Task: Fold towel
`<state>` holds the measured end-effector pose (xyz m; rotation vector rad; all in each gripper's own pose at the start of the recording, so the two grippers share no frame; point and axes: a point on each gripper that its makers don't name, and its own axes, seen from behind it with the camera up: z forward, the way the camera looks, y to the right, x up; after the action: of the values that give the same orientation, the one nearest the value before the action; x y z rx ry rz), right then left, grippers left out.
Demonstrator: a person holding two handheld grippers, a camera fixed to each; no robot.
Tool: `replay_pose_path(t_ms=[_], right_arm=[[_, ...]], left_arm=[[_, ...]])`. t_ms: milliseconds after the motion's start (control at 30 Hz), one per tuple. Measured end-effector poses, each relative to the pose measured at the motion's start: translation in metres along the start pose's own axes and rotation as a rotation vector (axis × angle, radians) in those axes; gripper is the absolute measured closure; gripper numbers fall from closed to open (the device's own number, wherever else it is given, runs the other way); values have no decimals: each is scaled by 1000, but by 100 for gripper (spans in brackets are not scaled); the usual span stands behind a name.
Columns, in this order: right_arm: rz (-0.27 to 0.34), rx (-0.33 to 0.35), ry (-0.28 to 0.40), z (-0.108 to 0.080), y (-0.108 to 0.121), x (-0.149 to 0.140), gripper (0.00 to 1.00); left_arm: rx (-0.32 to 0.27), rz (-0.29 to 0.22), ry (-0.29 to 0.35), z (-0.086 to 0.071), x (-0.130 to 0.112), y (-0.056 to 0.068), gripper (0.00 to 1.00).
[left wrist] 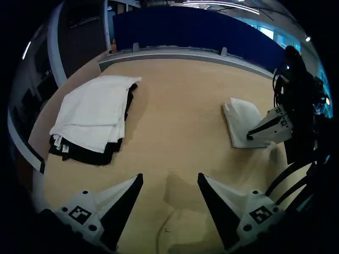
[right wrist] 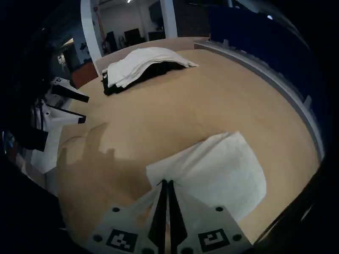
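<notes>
One folded towel (right wrist: 220,169) on the table (right wrist: 169,114), well apart from the one pile (left wrist: 95,114) of towels. Two grippers: right gripper (right wrist: 166,183) fingers closed, tips at the towel's edge. Left gripper (left wrist: 169,175) is wide open, nearer the pile.

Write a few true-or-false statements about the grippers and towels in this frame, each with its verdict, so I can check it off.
1. The left gripper is open above bare table. True.
2. The right gripper is spread wide open. False: its fingers are closed together, with the tips at the edge of the folded white towel. Whether any cloth is pinched cannot be told.
3. The stack of towels has white ones on top of black ones. True.
4. The folded white towel lies on top of the stack. False: it lies flat on the table by itself, well apart from the stack.
</notes>
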<state>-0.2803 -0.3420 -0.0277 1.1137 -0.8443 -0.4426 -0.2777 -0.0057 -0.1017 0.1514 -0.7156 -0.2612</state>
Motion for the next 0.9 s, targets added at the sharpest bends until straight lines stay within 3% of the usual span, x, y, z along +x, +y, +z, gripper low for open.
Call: replay_pose_path(t_ms=[200,233,367,500,900], right_arm=[[-9,19,2,-3,-4,0,94],[-12,20,2,-3,-5,0,89],[-20,19,6,-5,-5,0,47],[-15,10,24,-9,-4,3,27],[-6,-53,34,-31,12,-7,21]], left_arm=[[-4,4,-5,3,-1,1,4],[-4,4,-5,3,-1,1,4],[-5,6,-6,4,-1,1,4],[-5,8,-6,5,0,1,4],[-9,16,-8,7,2,3,4]])
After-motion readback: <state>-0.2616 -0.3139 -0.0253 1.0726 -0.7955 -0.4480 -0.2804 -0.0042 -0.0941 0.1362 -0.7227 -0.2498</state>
